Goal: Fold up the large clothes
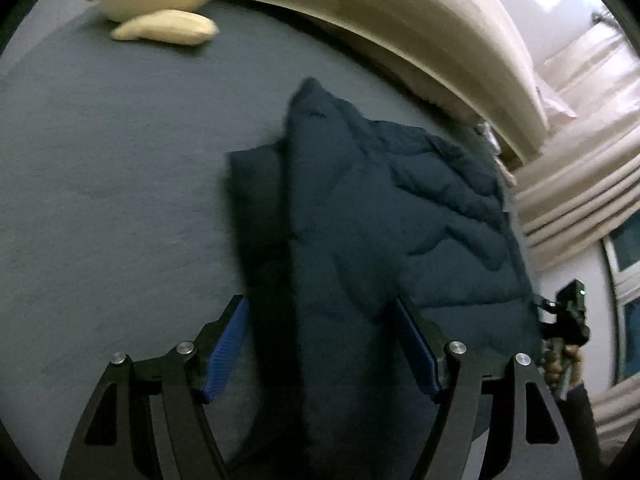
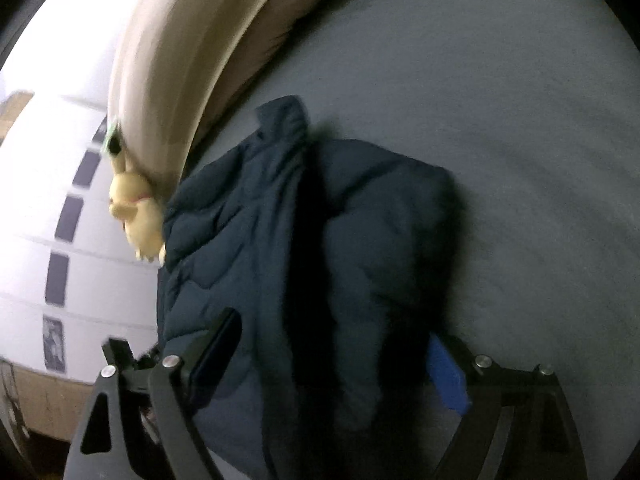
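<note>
A dark navy puffer jacket point(image 1: 380, 208) lies bunched and partly folded on a grey-blue bed sheet point(image 1: 100, 180). My left gripper point(image 1: 318, 302) hangs over the jacket's near end, open. Its blue pads point(image 1: 226, 348) stand on either side of a raised fold without pressing it. In the right wrist view the same jacket point(image 2: 280, 240) fills the middle. My right gripper point(image 2: 332, 328) is open wide above it. One dark finger lies over the quilted side, and the blue pad point(image 2: 446, 380) is partly hidden behind a puffy fold.
A cream padded headboard point(image 1: 400, 20) runs along the bed's far edge. Near it are a cream plush toy point(image 1: 160, 0) and a yellow plush figure point(image 2: 136, 216). Curtains point(image 1: 580, 184) and a window point(image 1: 628, 240) are to the right. A hand with a bead bracelet point(image 1: 560, 364) shows past the jacket.
</note>
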### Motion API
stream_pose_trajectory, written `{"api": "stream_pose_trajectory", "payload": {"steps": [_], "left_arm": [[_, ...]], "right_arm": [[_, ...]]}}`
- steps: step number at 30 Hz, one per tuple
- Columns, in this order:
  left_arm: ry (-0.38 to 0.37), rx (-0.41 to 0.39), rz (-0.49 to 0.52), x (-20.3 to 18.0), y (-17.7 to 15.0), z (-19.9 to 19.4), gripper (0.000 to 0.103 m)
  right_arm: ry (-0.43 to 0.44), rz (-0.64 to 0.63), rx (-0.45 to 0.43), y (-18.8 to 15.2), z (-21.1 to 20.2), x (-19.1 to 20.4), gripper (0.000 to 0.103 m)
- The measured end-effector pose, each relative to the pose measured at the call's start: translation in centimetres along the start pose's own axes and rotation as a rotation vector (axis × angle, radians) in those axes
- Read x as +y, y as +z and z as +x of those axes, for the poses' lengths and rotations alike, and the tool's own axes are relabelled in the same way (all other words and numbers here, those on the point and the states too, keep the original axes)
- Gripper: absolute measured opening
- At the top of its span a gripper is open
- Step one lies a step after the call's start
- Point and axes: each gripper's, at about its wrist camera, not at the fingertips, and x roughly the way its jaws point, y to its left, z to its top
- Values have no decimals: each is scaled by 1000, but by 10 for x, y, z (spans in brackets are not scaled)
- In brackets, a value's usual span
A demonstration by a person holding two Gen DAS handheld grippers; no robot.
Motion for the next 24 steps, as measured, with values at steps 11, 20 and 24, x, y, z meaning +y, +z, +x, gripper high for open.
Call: {"api": "stream_pose_trajectory", "payload": {"steps": [11,20,24], "left_arm": [[119,24,119,-29,-1,3,19],[123,-117,205,-73,-11,-73,12],[110,-192,262,-99,-28,-114,12]], "right_arm": [[-202,-241,44,-8,19,67,27],[-211,-441,-88,-27,-63,154,18],[-191,-509,-146,-55,-109,178,17]]}}
